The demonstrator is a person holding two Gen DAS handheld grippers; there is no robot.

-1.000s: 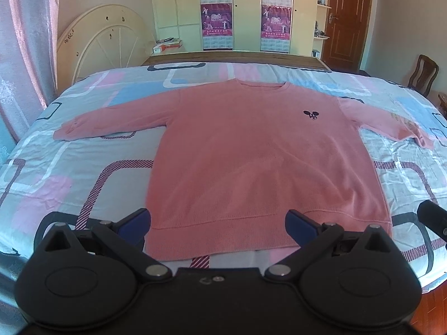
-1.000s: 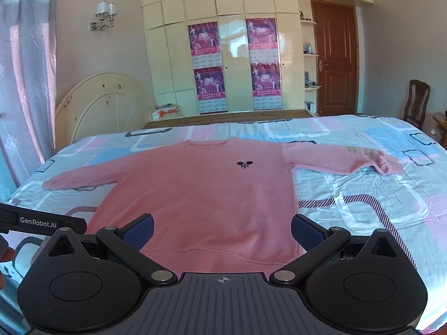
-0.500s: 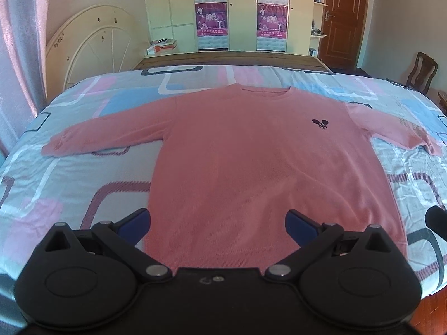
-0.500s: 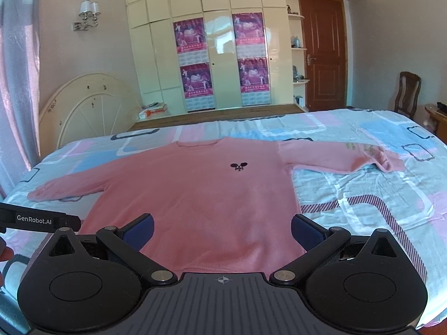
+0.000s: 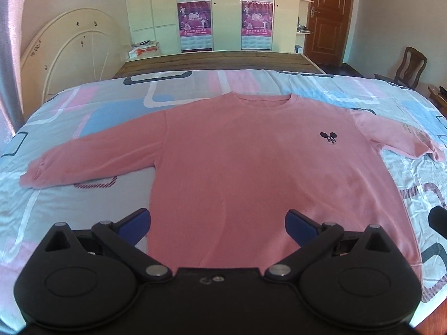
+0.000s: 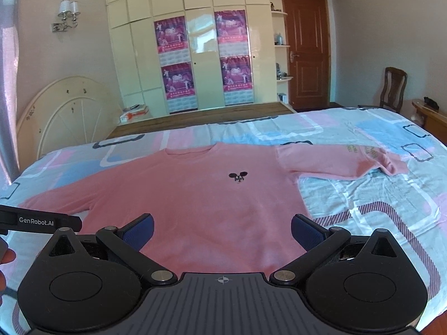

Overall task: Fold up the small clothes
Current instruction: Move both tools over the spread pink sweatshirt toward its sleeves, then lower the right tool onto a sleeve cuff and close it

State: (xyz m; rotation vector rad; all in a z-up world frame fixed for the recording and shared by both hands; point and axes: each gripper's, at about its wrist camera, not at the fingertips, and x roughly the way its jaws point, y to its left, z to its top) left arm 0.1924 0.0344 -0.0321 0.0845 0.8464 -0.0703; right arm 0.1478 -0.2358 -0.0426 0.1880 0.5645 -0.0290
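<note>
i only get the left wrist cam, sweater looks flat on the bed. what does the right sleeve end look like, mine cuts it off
Observer: In the right wrist view the right sleeve lies fully on the bedspread, with its cuff bunched and turned up a little.
Operator: is the right gripper open
Observer: Yes. The right gripper has its jaws wide apart above the lower part of the pink sweater, holding nothing.
Operator: anything else near it
Observer: The left gripper's body, printed GenRobot.AI, shows at the left edge, with part of a hand below it.
</note>
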